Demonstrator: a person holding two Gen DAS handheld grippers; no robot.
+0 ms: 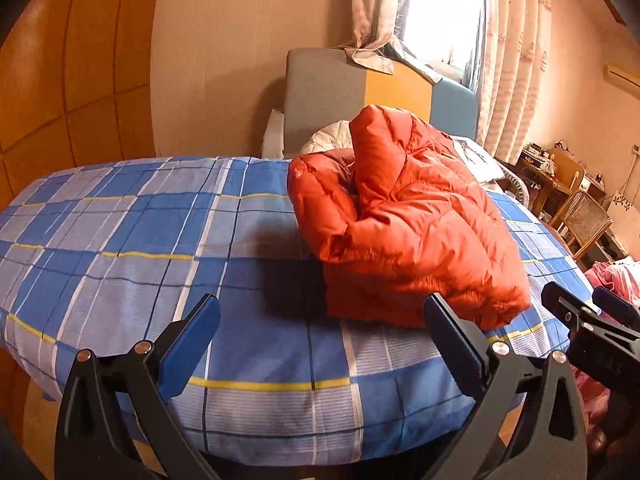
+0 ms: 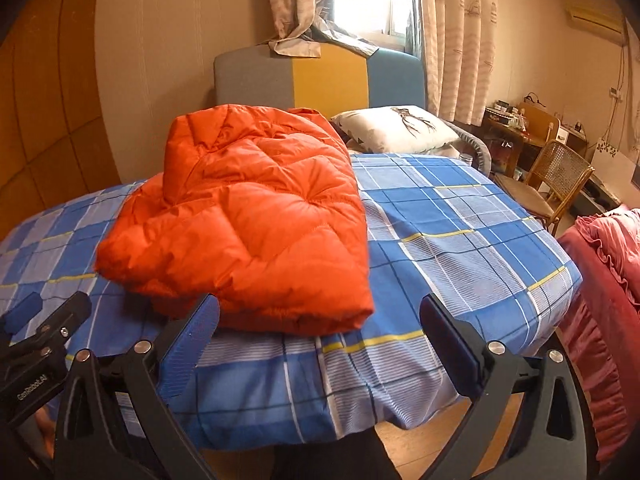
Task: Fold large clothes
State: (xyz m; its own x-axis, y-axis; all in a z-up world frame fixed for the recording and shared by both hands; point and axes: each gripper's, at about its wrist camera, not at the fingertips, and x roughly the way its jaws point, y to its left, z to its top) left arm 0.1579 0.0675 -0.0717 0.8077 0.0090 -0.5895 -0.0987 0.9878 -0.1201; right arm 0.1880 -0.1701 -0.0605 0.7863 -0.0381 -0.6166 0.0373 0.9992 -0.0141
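Orange jacket (image 1: 404, 220) lies folded in a puffy bundle on the bed (image 1: 120, 240), on the blue plaid sheet, near the foot edge; hood end points toward the headboard (image 1: 320, 92). Left gripper (image 1: 322, 320) hangs off the foot of the bed w/ jaws wide, nothing betw. them; jacket's near edge sits just past its right finger, not touching as far as can be seen. Right gripper (image 2: 320, 320) also jaws wide and empty, low over the foot edge; its left fingertip overlaps the jacket's near fold in view, contact can't be told. Each gripper shows at the edge of the other's view. White pillow (image 2: 396, 128) by headboard, behind jacket. Pink bedding (image 2: 600, 280) heaped to the right of the bed; wicker chair (image 2: 560, 176) farther back by the curtain (image 2: 460, 40).
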